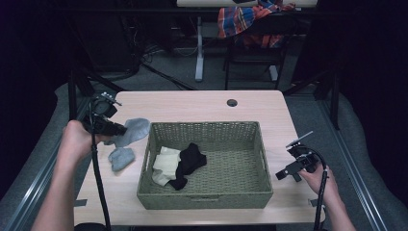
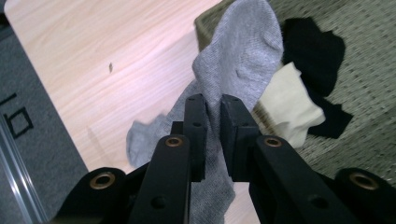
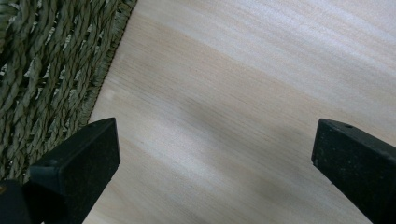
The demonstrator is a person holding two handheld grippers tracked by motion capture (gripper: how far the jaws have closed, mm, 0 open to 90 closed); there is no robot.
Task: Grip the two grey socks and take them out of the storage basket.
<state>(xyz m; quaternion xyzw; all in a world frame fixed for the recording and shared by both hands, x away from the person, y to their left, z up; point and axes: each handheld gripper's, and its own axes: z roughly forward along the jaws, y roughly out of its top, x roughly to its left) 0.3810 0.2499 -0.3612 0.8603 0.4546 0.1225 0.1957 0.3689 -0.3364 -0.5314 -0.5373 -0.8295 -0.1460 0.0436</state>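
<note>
Already a cream sock (image 1: 166, 163) and a black sock (image 1: 190, 162) lie in the woven green basket (image 1: 204, 198), while the left tongs (image 2: 212, 135) pinch one soft grey sock (image 2: 243, 56) beside its rim, another grey sock (image 1: 121, 158) waits below them, and the right tongs (image 3: 210, 154) gape wide over bare counter (image 3: 261, 70).

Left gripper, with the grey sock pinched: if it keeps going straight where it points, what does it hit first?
Probably the wicker basket's near rim; the left gripper points over it toward the cream sock inside, though depth is unclear.

Knitted grey sock (image 2: 243, 56), woven wicker basket (image 1: 207, 197), smooth wood table (image 1: 192, 106)
</note>
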